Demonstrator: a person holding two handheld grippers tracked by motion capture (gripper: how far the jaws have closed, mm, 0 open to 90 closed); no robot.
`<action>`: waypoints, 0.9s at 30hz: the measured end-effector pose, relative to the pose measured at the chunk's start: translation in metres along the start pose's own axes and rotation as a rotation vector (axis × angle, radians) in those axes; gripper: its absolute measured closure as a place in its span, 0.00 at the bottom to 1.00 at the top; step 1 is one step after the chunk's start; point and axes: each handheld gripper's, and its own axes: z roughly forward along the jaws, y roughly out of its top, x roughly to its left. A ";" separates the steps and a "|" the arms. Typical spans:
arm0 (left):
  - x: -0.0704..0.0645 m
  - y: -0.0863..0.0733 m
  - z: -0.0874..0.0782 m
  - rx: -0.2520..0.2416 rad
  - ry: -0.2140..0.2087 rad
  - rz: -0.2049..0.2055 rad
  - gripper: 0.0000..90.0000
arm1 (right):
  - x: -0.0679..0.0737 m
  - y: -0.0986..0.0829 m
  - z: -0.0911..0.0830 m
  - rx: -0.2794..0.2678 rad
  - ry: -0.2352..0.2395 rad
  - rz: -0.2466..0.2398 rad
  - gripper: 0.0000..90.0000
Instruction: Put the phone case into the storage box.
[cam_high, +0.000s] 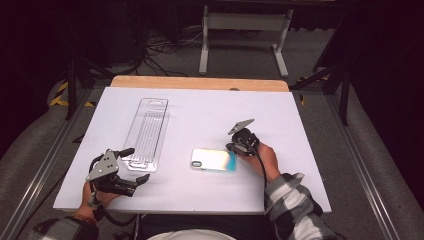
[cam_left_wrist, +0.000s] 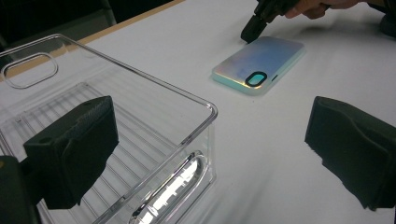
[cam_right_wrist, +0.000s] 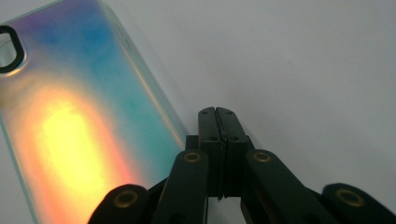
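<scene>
An iridescent phone case (cam_high: 212, 160) (cam_left_wrist: 259, 60) (cam_right_wrist: 70, 116) lies flat, camera hole toward the left, in the middle of the white board (cam_high: 200, 115). My right gripper (cam_high: 234, 148) (cam_right_wrist: 217, 116) is shut with nothing in it, its tip down at the case's right end; the left gripper view also catches this gripper (cam_left_wrist: 254, 25). A long clear plastic tray (cam_high: 147, 132) (cam_left_wrist: 140, 107) lies empty to the left. My left gripper (cam_high: 136, 166) (cam_left_wrist: 210, 154) is open wide at the tray's near end, one jaw by its near corner, the other over bare board.
The white board covers a wooden table whose far edge (cam_high: 200, 82) shows beyond it. Metal rails (cam_high: 345, 150) run along both sides. A white stand (cam_high: 245, 37) and cables (cam_high: 160, 50) are on the floor behind. A plaid sleeve (cam_high: 295, 205) reaches in at the lower right.
</scene>
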 end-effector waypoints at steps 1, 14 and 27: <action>0.000 0.000 0.000 -0.002 0.001 -0.001 0.04 | 0.000 -0.001 -0.001 -0.001 0.002 -0.003 1.00; -0.002 0.001 0.002 0.011 -0.006 0.013 0.04 | 0.000 -0.004 -0.011 0.009 -0.050 -0.041 0.68; -0.004 0.002 0.003 0.026 -0.005 0.032 0.06 | 0.020 0.018 -0.029 -0.066 0.049 -0.139 0.12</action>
